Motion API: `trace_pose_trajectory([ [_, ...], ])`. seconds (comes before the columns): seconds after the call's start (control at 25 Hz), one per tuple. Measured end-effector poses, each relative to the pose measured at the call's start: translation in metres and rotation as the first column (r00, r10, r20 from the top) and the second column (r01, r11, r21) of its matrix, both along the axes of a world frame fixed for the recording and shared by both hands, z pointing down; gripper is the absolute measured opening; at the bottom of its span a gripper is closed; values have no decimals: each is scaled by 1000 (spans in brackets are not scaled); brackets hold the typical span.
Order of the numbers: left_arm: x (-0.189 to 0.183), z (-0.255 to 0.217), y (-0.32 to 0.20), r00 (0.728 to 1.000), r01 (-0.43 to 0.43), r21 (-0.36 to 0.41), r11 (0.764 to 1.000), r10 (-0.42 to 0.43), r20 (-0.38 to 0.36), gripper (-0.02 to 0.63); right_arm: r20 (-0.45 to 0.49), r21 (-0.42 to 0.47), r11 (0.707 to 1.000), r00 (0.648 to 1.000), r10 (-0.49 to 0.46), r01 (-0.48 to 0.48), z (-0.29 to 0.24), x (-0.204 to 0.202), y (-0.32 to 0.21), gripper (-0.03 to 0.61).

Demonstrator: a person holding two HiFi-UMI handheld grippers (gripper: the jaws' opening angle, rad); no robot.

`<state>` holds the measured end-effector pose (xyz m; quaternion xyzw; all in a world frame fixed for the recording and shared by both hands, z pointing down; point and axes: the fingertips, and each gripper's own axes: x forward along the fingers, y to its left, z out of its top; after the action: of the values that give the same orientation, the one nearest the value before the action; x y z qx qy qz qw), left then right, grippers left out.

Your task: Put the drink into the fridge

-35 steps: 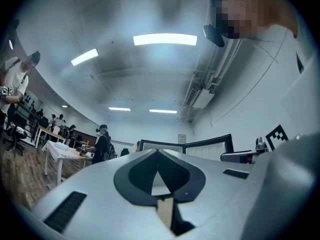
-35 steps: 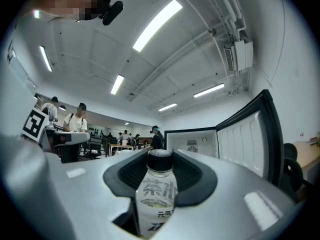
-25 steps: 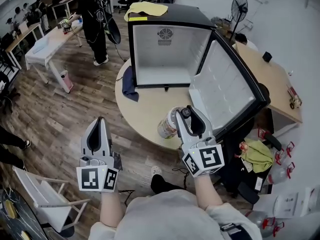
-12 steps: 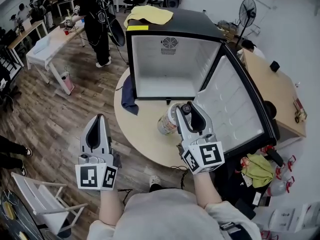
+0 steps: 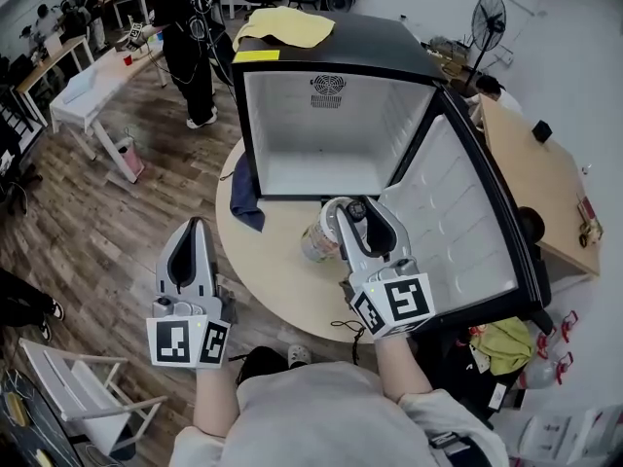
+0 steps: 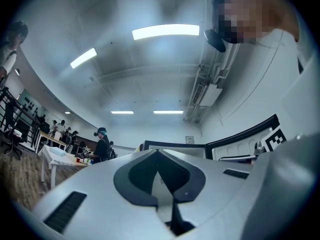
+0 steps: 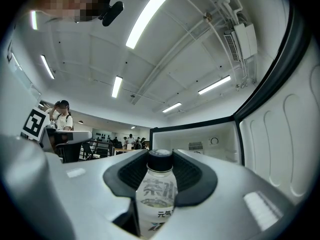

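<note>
A pale drink bottle with a dark cap is clamped between the jaws of my right gripper, which is shut on it. The bottle hangs over the round table, just in front of the open fridge. The fridge's white inside is bare, with a fan grille on its back wall, and its door swings out to the right. My left gripper is held low at the left, off the table, shut with nothing in it.
A dark blue cloth hangs over the table's left edge beside the fridge. A yellow cloth lies on top of the fridge. A person stands at a white table at the far left. A wooden desk is at the right.
My right gripper has carried the bottle a little further up toward the fridge opening. The left gripper has hardly moved.
</note>
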<state>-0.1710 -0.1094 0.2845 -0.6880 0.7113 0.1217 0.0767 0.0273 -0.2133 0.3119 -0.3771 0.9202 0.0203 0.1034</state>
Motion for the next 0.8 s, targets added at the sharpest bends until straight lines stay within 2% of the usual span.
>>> trace_pose_trajectory([
  [0.36, -20, 7, -27, 1000, 9, -19, 1000, -9, -14, 8, -5, -17, 1000, 1000, -2, 2, 2, -16, -31, 161],
  [0.8, -56, 7, -91, 998, -68, -39, 997, 67, -16, 9, -21, -28, 997, 997, 68, -68, 1, -47, -87, 161],
])
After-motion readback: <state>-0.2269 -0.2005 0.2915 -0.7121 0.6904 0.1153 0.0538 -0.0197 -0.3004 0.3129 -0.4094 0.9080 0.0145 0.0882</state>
